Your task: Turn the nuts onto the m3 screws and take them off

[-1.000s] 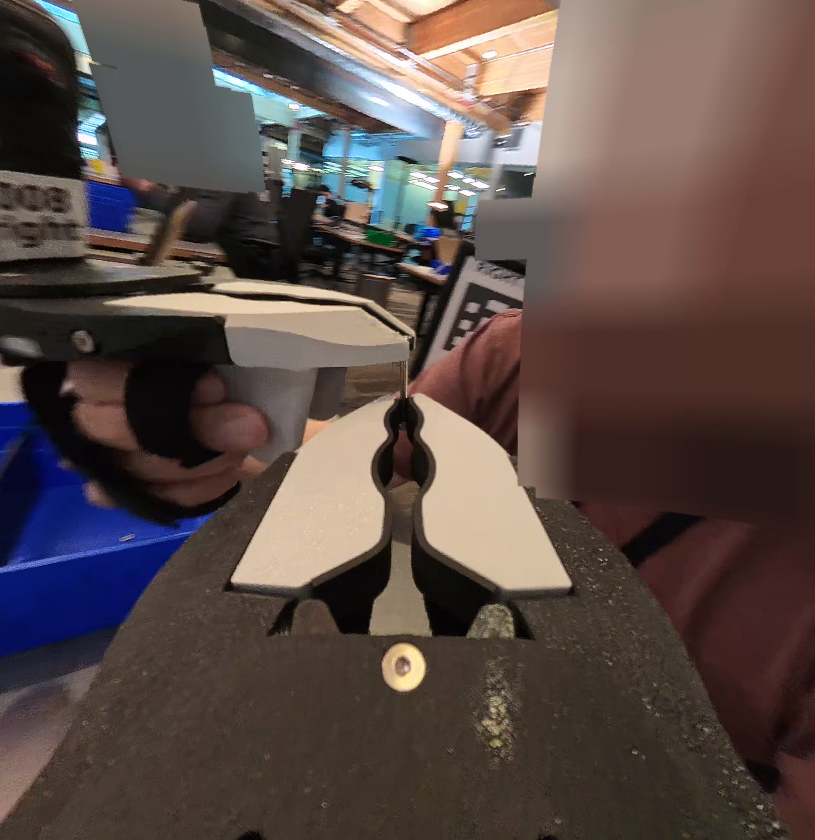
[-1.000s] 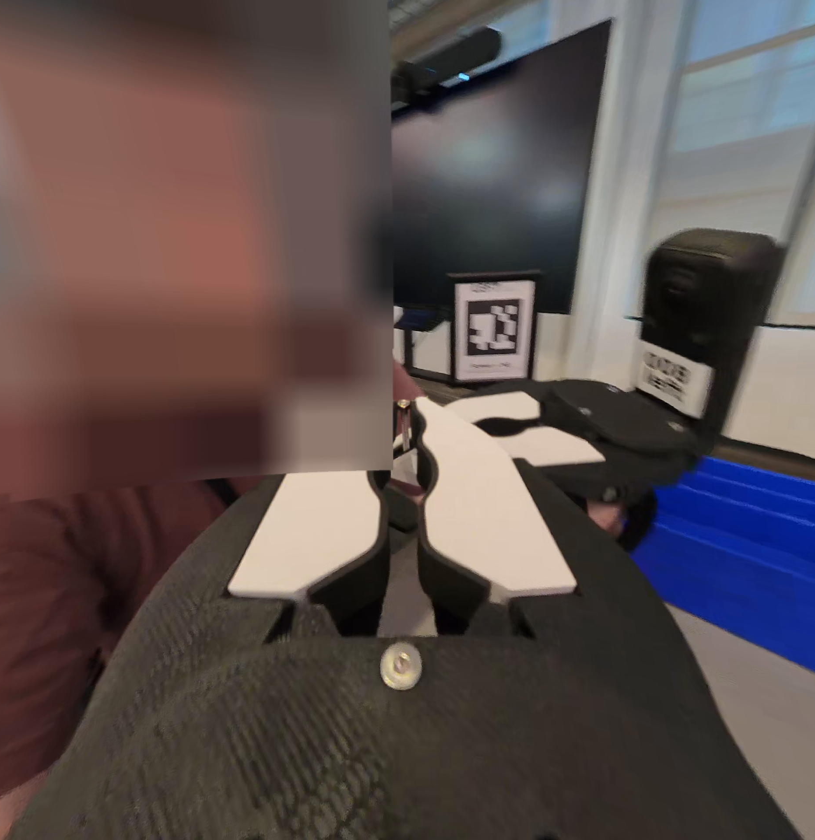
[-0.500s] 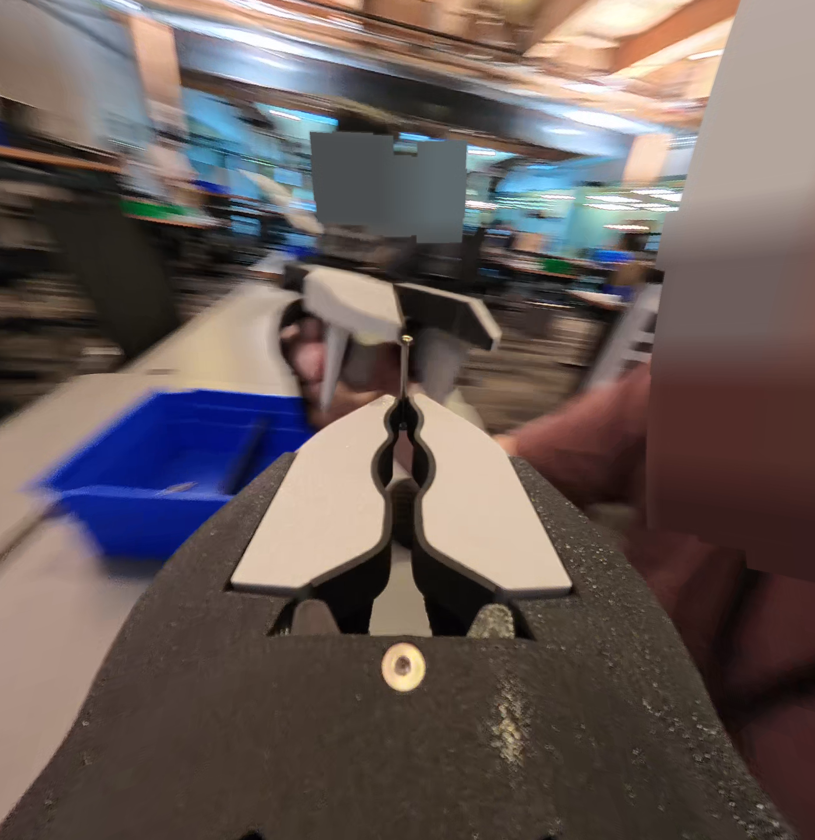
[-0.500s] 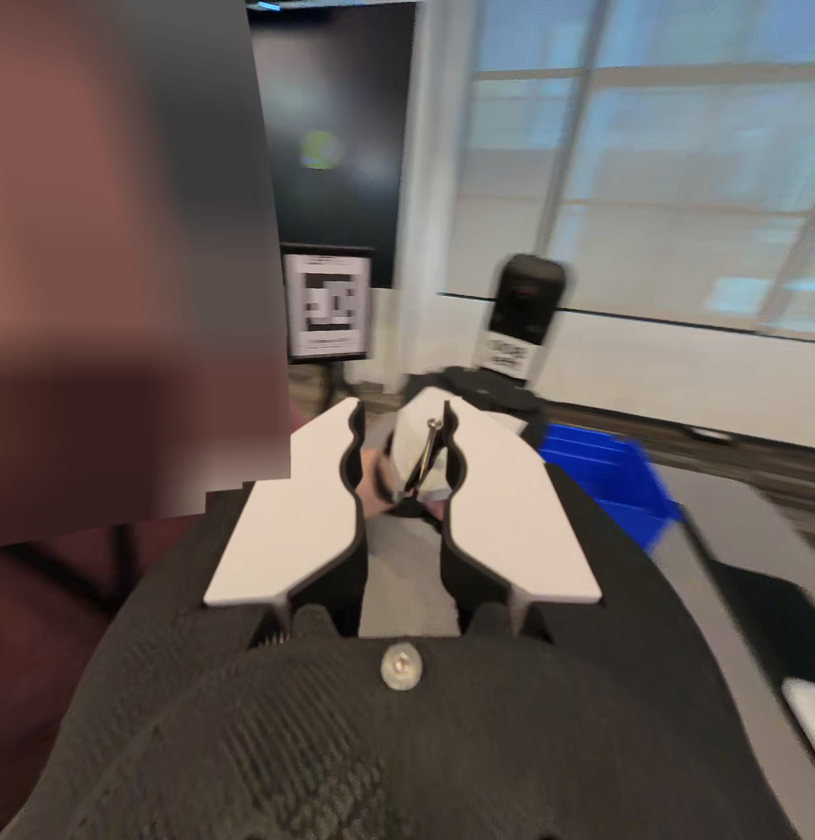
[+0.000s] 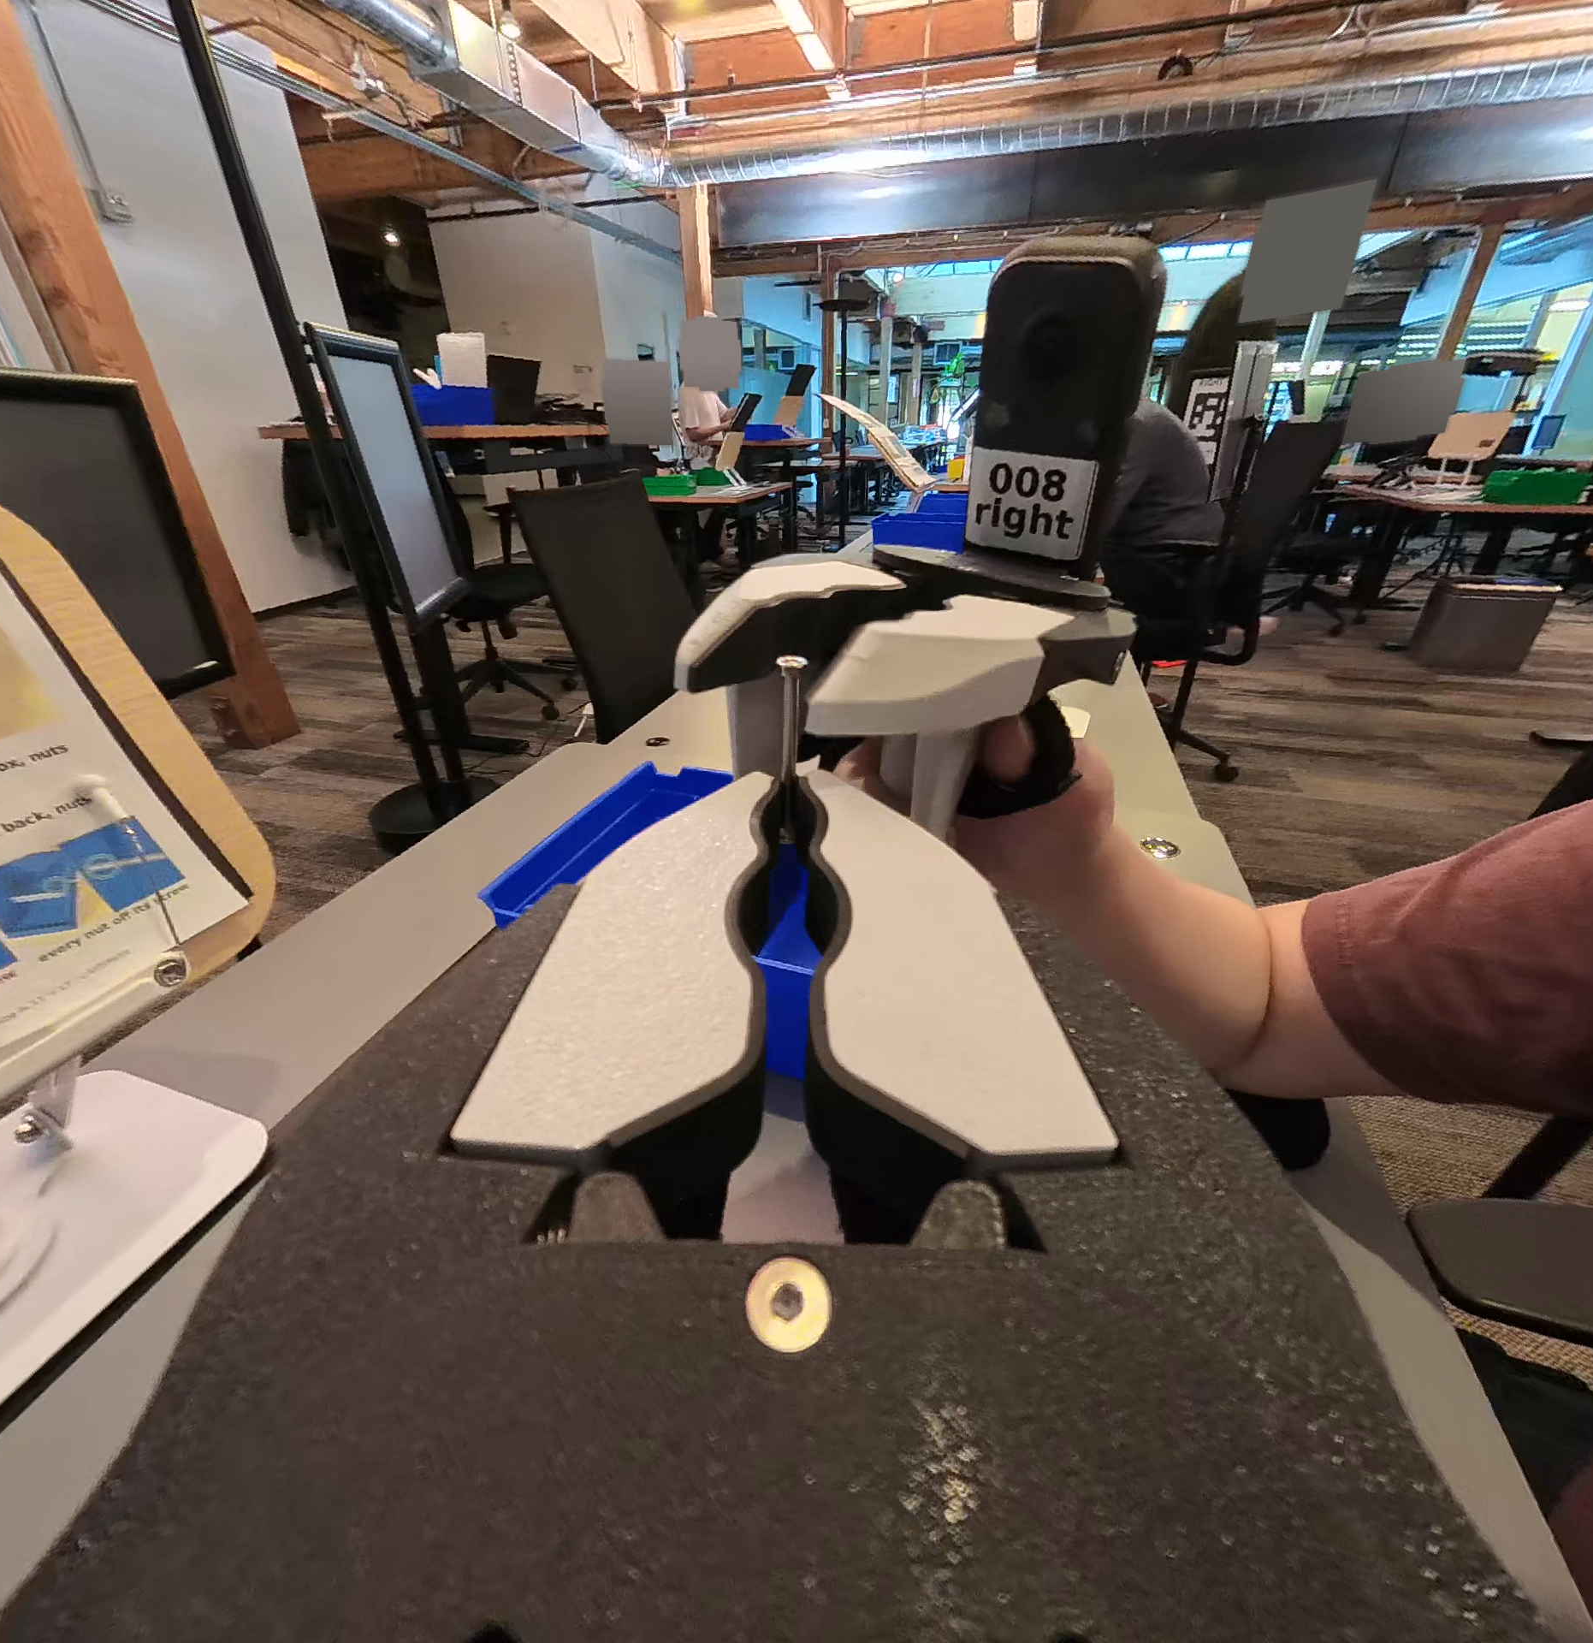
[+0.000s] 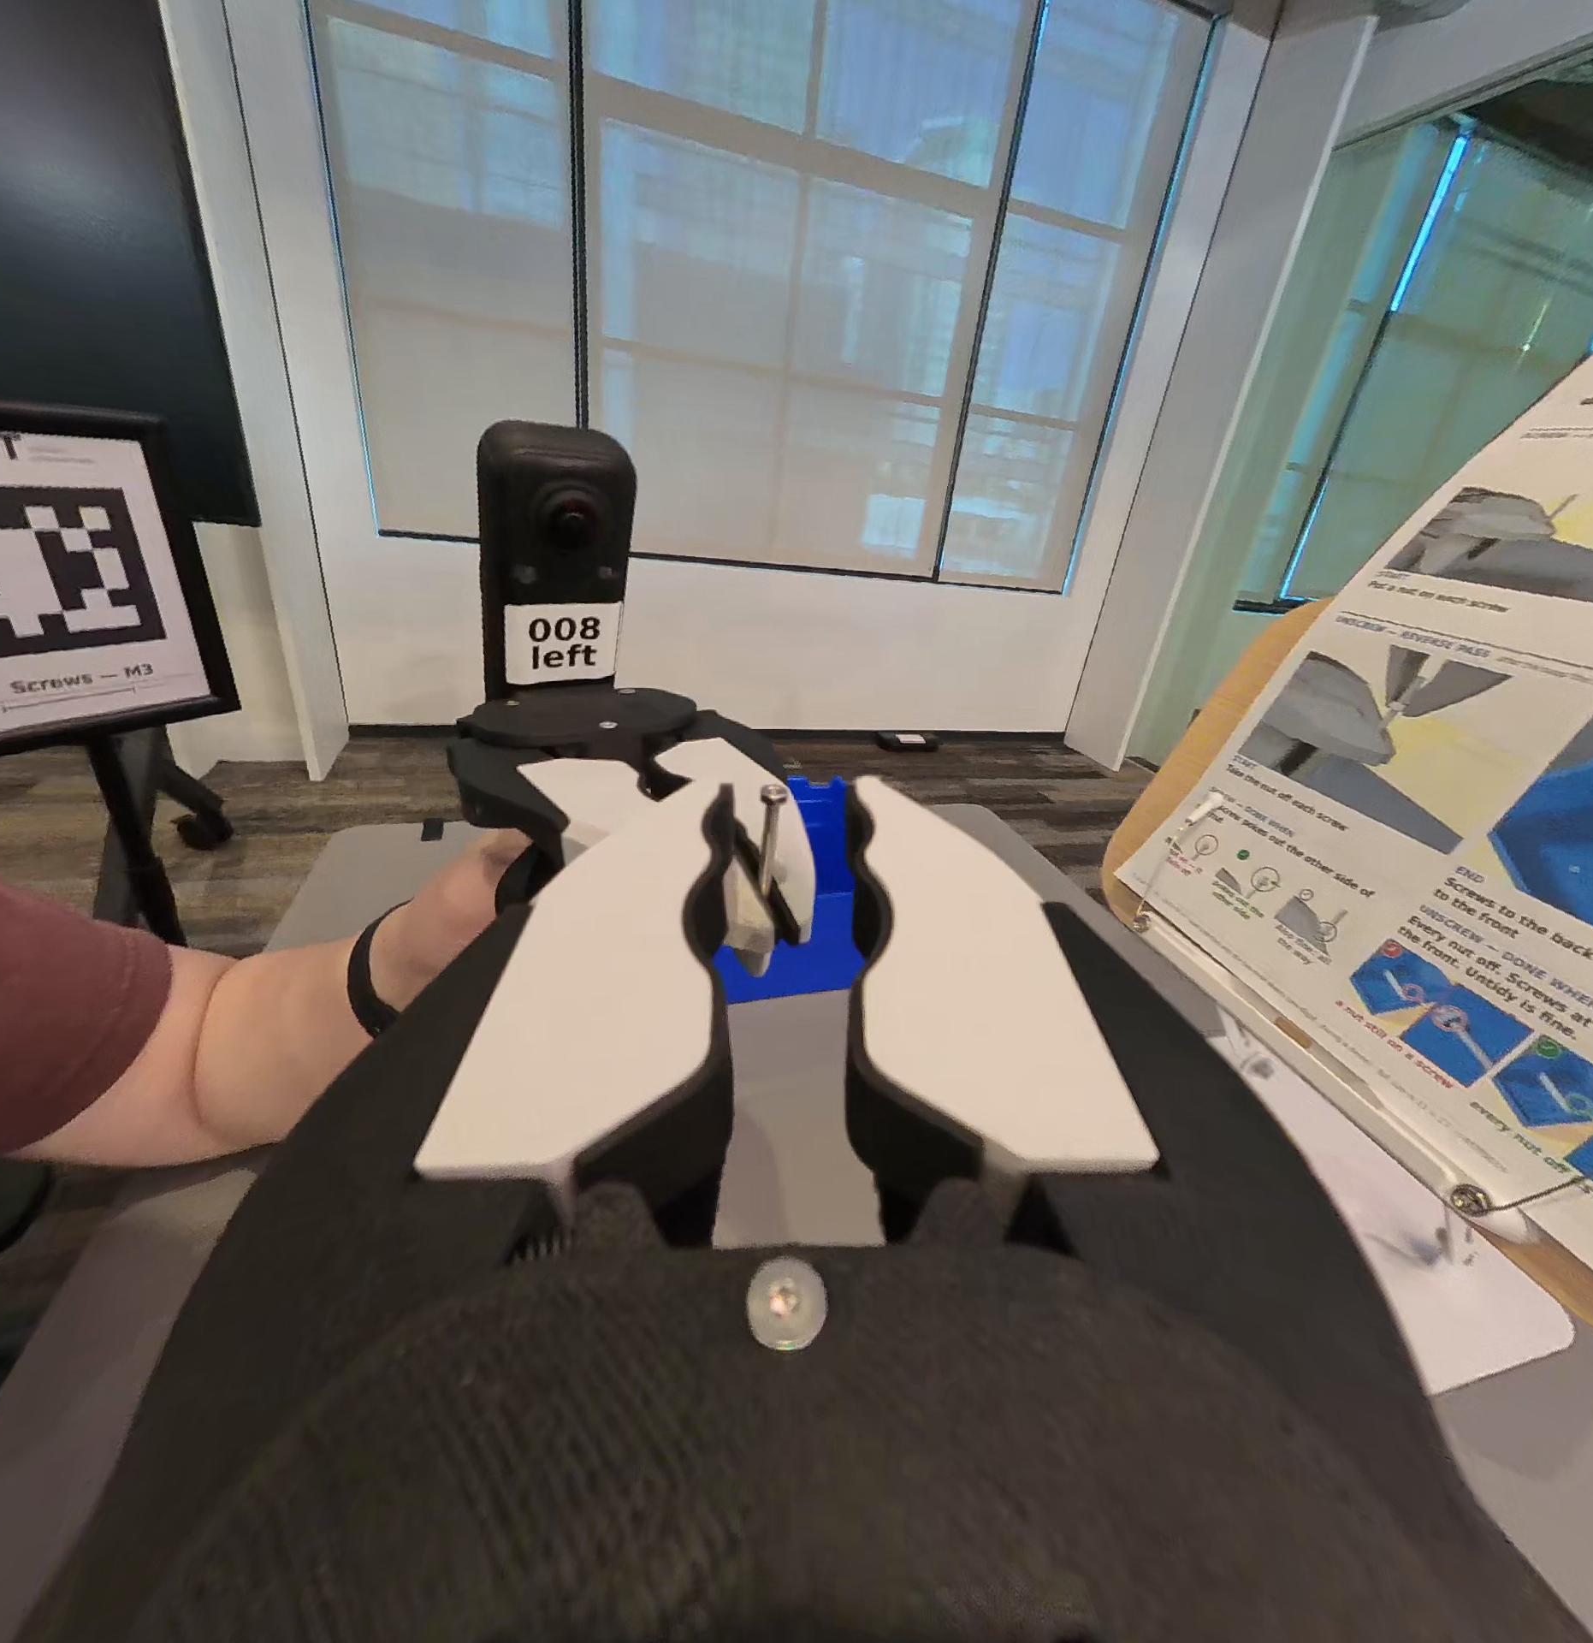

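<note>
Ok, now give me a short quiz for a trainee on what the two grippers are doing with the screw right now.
1. True or false: the right gripper is shut on the M3 screw.
2. Which one holds the screw? A. the left gripper B. the right gripper C. neither
3. Fill in: the screw's head points ___.

Key: 1. False, the right gripper is open, its fingers either side of the screw's head. 2. A, by the lower end of the shank. 3. Up.

A grey table (image 5: 348, 1022) carries a blue bin (image 5: 597, 836) beneath the left gripper's (image 5: 788, 791) tips.
</note>
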### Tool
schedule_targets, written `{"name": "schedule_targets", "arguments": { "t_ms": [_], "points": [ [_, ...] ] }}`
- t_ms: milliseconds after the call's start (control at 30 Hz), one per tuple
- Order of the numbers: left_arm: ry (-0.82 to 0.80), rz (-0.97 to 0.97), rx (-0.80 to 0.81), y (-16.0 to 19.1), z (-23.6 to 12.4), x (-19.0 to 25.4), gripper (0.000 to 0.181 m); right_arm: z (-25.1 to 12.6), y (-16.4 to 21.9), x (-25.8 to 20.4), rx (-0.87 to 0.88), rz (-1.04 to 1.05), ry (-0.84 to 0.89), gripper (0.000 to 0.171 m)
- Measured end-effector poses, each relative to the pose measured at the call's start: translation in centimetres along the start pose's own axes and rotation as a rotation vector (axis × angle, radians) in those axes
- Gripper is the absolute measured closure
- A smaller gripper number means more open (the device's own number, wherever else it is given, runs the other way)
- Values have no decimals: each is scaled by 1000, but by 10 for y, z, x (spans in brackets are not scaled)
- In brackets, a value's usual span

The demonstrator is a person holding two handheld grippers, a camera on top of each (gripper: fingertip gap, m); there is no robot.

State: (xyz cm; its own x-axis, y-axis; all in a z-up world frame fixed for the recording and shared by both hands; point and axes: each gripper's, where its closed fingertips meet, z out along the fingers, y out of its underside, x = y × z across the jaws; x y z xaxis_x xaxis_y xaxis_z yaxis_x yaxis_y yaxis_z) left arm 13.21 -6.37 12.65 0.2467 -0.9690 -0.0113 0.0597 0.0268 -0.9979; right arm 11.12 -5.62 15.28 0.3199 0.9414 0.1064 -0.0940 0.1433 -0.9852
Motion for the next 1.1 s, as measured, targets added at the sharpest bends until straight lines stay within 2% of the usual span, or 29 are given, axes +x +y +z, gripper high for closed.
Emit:
{"name": "schedule_targets", "arguments": {
  "t_ms": [200, 400, 467, 667, 800, 900, 1100],
  "points": [
    [-11, 0, -3, 1, 0, -2, 179, -3, -2, -2, 14, 44, -40, 164],
    [41, -18, -14, 2, 1, 3, 179, -6, -1, -5, -9, 59, -108, 166],
    [156, -56, 1, -1, 1, 18, 179, -11, -5, -15, 11, 135, -245, 166],
    [634, -251, -55, 2, -3, 83, 179, -48, -12, -64, 90, 364, -884, 165],
    [878, -371, -79, 7, -7, 115, 179, -64, -11, -89, 153, 418, -1150, 166],
    [979, -387, -90, 10, -10, 128, 179, -67, -13, -97, 182, 442, -1223, 166],
    [935, -358, -74, 7, -10, 122, 179, -66, -17, -90, 194, 401, -1151, 166]
  ]
}}
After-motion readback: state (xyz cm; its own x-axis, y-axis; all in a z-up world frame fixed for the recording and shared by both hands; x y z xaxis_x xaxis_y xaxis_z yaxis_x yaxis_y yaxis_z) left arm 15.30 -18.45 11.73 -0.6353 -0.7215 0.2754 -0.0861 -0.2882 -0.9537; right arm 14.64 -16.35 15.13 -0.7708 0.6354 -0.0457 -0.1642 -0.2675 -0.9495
